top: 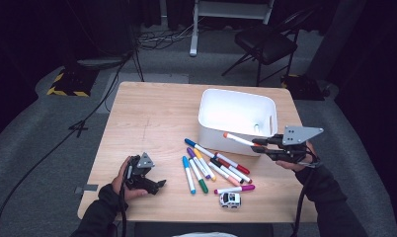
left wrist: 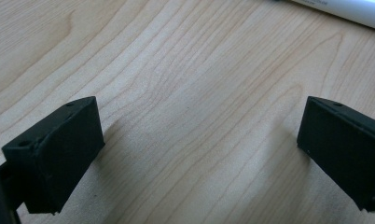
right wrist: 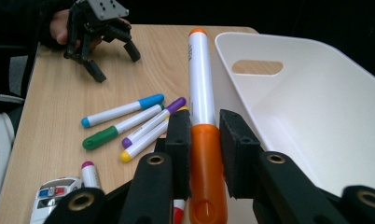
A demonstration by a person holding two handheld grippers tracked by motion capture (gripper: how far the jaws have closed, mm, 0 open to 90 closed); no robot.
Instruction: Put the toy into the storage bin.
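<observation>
carrying orange marker [right wrist: 200,135] toward white bin [top: 236,118], right gripper [top: 259,144] clamped on cap end, marker in air beside bin's near wall. tip: clear rim first, go level over bin, then let go. left gripper [top: 154,186] jaws apart, resting on table [top: 147,118], nothing between.

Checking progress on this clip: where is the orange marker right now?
The orange marker is clamped in the right gripper, at the right of the high view, lifted off the table beside the near wall of the white bin, not yet inside it.
</observation>
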